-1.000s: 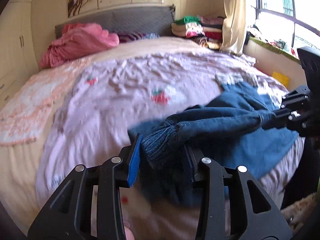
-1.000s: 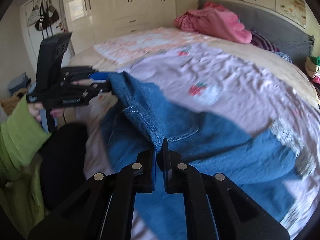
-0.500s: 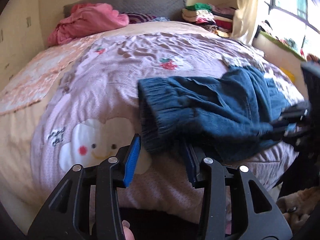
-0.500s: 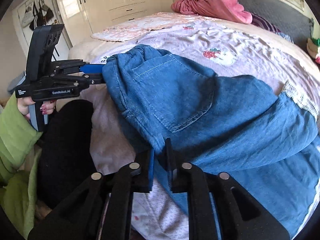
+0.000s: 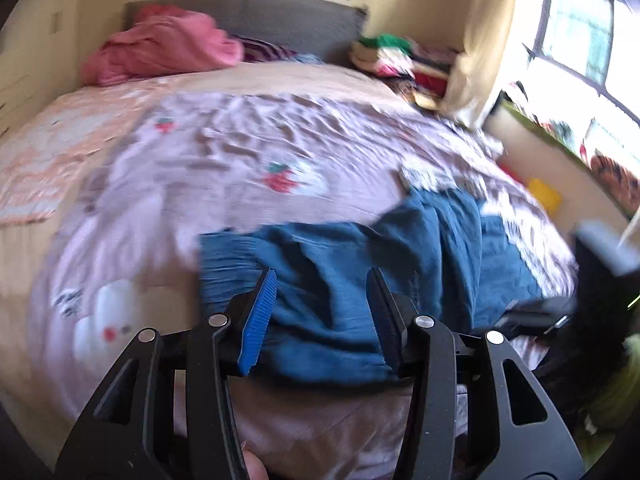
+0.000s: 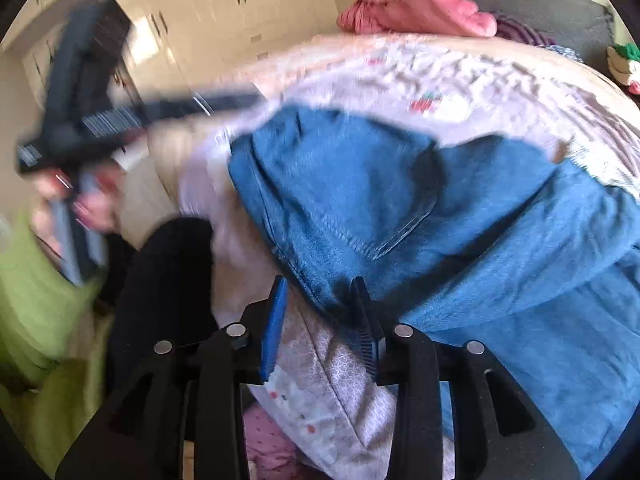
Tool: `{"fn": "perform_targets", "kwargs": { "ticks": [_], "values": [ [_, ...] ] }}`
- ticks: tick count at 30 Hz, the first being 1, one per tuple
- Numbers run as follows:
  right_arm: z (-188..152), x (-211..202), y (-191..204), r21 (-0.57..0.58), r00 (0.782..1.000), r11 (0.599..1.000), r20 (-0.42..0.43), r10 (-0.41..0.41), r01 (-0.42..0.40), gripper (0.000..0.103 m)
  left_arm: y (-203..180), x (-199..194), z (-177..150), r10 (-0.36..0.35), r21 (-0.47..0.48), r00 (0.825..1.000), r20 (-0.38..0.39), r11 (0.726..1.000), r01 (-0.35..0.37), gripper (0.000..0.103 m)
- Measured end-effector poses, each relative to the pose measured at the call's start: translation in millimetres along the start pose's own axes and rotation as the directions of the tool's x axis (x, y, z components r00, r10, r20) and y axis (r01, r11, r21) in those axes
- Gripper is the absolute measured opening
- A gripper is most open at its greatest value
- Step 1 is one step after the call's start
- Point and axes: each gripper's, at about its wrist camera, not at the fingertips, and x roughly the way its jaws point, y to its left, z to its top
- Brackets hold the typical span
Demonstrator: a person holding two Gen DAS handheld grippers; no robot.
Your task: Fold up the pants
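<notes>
The blue denim pants (image 5: 360, 264) lie bunched on the lilac bedspread (image 5: 248, 148) near the bed's front edge. My left gripper (image 5: 322, 280) hovers over their near fold. Its jaws are opening, and the blue pads (image 5: 260, 312) stand apart from the cloth. In the right wrist view the pants (image 6: 460, 216) spread to the right, back pocket up. My right gripper (image 6: 320, 284) is opening too. The pants' lower edge hangs between its fingers against the right one, and the left pad (image 6: 274, 328) is bare. The left gripper (image 6: 240, 102) shows blurred at the left.
A pink blanket (image 5: 168, 46) is heaped at the grey headboard (image 5: 280, 20). Folded clothes (image 5: 396, 56) are stacked at the far right beside a curtain and window. White wardrobes (image 6: 224, 8) stand on the left. A green sleeve (image 6: 36, 292) and dark clothing (image 6: 160, 280) are close by.
The pants went from hanging stretched between both grippers to lying on the bed. The right jaws went from shut on the denim to apart; the left jaws widened off the waistband.
</notes>
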Motion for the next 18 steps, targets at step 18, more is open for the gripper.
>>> {"fn": "perform_targets", "kwargs": {
  "ticks": [18],
  "values": [
    [3.8, 27.8, -59.6, 0.206, 0.998, 0.977, -0.042, -0.048, 0.056, 0.038, 2.7, 38.1, -51.8, 0.079, 0.041, 0.987, -0.137, 0.996, -0.074, 0.040]
  ]
}}
